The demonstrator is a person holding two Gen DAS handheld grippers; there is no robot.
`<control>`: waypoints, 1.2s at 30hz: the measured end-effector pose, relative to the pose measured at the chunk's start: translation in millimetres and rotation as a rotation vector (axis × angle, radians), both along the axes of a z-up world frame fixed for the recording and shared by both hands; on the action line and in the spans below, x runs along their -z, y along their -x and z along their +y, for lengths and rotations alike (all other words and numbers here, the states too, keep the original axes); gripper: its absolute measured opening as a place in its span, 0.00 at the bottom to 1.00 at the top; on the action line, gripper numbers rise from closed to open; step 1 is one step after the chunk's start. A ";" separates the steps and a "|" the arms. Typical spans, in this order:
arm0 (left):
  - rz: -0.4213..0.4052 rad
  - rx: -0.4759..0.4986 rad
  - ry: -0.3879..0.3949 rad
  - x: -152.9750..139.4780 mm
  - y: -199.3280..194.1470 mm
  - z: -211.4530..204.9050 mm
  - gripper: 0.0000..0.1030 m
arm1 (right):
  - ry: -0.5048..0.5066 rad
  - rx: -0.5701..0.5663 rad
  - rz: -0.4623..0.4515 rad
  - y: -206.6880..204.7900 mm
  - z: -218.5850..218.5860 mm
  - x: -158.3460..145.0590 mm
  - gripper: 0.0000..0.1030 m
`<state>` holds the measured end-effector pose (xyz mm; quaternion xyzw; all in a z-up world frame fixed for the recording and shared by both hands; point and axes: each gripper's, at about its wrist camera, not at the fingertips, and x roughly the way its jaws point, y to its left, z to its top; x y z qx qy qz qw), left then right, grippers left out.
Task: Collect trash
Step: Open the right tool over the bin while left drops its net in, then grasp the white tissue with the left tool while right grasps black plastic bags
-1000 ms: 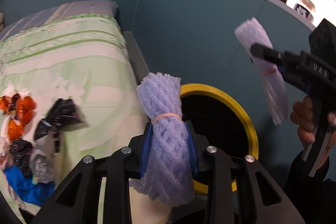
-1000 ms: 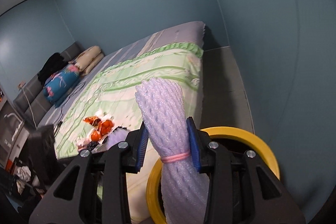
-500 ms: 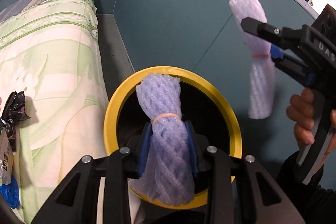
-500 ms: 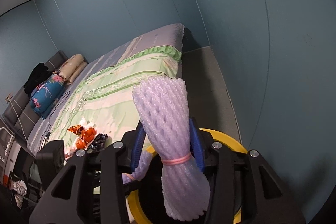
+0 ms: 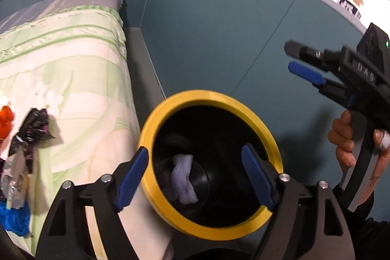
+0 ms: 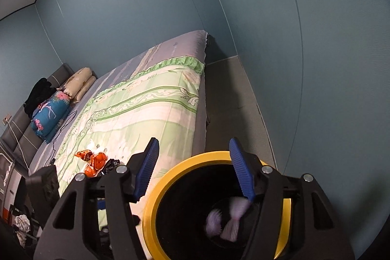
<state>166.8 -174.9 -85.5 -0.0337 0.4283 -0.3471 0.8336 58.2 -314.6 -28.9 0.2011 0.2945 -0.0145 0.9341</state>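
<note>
A black bin with a yellow rim (image 5: pixel 246 104) (image 6: pixel 156 191) stands beside the bed. Pale purple foam net bundles (image 5: pixel 182 177) (image 6: pixel 229 221) lie inside it. My left gripper (image 5: pixel 195 174) is open and empty above the bin mouth. My right gripper (image 6: pixel 193 167) is open and empty over the bin; it also shows in the left wrist view (image 5: pixel 296 57), up at the right. More trash lies on the bed: a black wrapper (image 5: pixel 31 126), an orange wrapper (image 6: pixel 95 160) and a blue piece (image 5: pixel 14 218).
The bed with a green floral quilt (image 6: pixel 146 109) fills the left. A teal wall (image 5: pixel 219 23) is close behind the bin. A grey floor strip (image 6: pixel 231 99) runs between bed and wall. Pillows and a folded blanket (image 6: pixel 51 111) sit at the headboard.
Both grippers have opened and let go of their foam net bundles, which now lie in the bin. The left gripper shifted slightly back from the bin.
</note>
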 end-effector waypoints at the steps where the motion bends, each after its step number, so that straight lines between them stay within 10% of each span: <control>1: -0.007 -0.014 0.002 -3.4 0.4 4.2 0.78 | 0.000 -0.004 -0.004 0.0 0.8 -1.3 0.56; 18: -0.159 -0.317 -0.021 -44.1 7.4 133.1 0.92 | 0.054 -0.222 -0.063 -25.7 84.3 -13.3 0.68; 36: -0.133 -0.608 -0.031 -21.5 -11.1 268.8 0.92 | 0.039 -0.430 0.022 -85.0 187.6 19.0 0.69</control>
